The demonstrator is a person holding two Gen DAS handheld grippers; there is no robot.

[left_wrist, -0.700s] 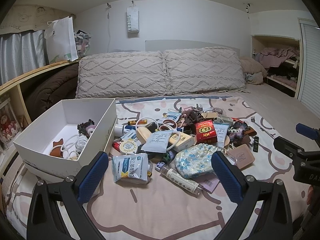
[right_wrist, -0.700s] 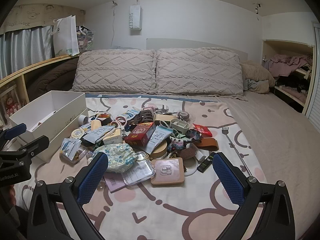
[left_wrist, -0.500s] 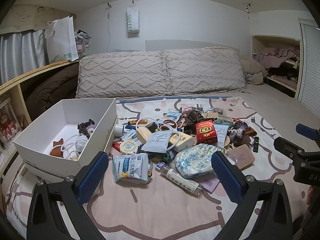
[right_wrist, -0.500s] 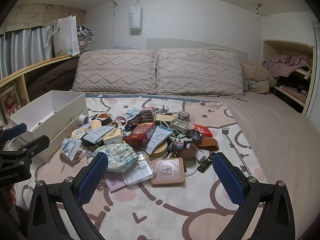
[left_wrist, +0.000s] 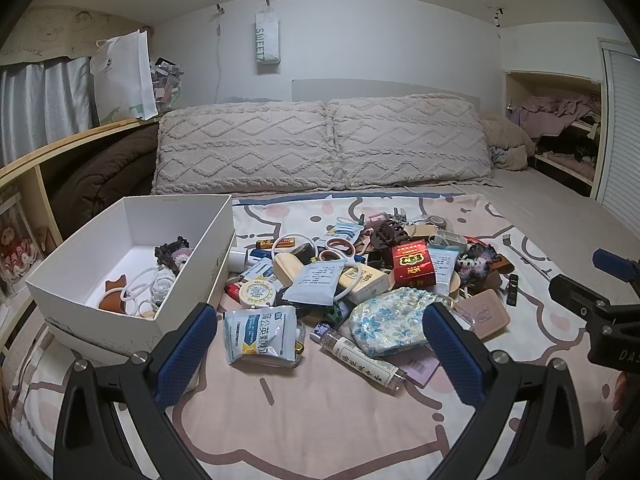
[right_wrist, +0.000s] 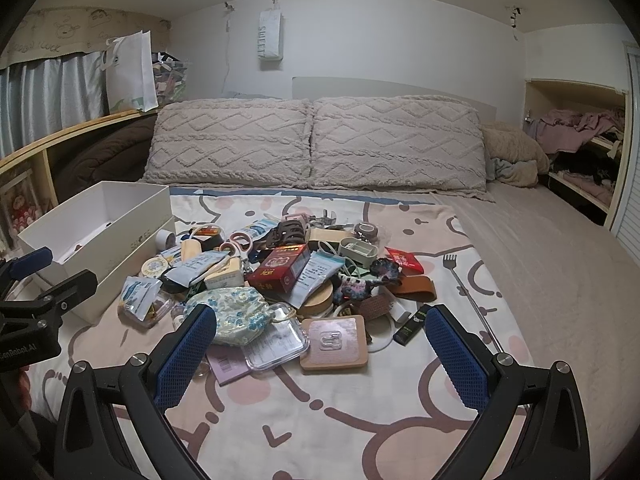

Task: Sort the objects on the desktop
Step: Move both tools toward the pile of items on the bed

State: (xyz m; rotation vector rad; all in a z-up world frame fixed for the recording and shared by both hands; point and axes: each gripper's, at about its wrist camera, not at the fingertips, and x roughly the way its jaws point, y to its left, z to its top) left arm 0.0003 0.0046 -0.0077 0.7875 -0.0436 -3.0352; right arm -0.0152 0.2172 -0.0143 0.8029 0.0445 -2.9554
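A heap of small objects lies on the cartoon-print blanket (left_wrist: 320,420): a red box (left_wrist: 413,263), a floral pouch (left_wrist: 386,320), a white-blue sachet (left_wrist: 260,334), a clear tube (left_wrist: 360,360) and a tan square pad (right_wrist: 334,343). To the left stands a white box (left_wrist: 100,248) with a cable, a hair tie and a few other bits inside. My left gripper (left_wrist: 320,352) hovers open in front of the heap, nothing between its fingers. My right gripper (right_wrist: 320,354) is open too, above the near edge of the heap, and shows at the right edge (left_wrist: 600,304) of the left wrist view.
Two knitted pillows (left_wrist: 320,144) lean against the headboard behind the heap. A wooden shelf (left_wrist: 60,148) with a white bag (left_wrist: 120,76) runs along the left. A niche with clothes (right_wrist: 580,136) is at the right. A back scratcher (right_wrist: 468,292) lies right of the heap.
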